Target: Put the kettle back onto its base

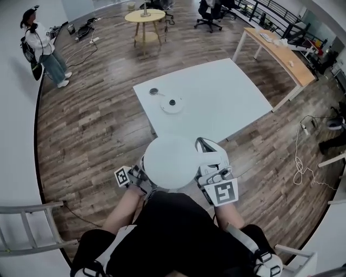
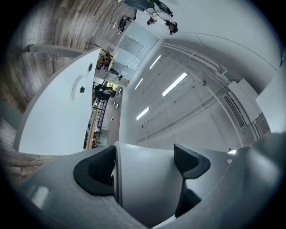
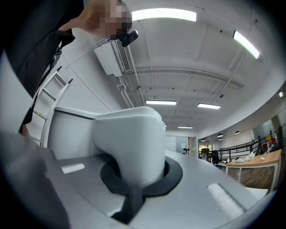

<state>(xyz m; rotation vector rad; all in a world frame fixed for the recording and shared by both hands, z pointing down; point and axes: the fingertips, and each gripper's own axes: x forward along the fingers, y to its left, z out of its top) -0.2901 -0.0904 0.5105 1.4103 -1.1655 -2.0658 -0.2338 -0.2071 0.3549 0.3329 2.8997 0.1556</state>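
So around the scene: far left there's a person (image 1: pixel 39 48) standing on the wood floor (image 1: pixel 92 124), and a ladder (image 1: pixel 24 227) lying at the bottom left corner. Further in, a small round table (image 1: pixel 145 17) sits at the back. The big white table (image 1: pixel 227 92) is in the middle, and on its near-left part there's a little dark disc (image 1: pixel 154 91) with the base (image 1: pixel 172 104) just to the right of it, close but not touching. An office chair (image 1: pixel 210 13) is up at the back, a long wooden desk (image 1: pixel 275 51) runs along the right, and a pale cable (image 1: pixel 299 157) loops on the floor at the right.

The kettle (image 1: pixel 168 161) isn't on the base. It's up in the air right in front of the person's chest, over the floor by the table's near corner, well short of the base, with bare tabletop between the two.

Left gripper (image 2: pixel 142 165): jaws set fairly wide, one black pad (image 2: pixel 96 170) on each side of the kettle's white body, clamped on it from the left. Right gripper (image 3: pixel 138 179): jaws pulled in nearly all the way, clenched round the handle (image 3: pixel 134 134), which rises straight out of the black pads
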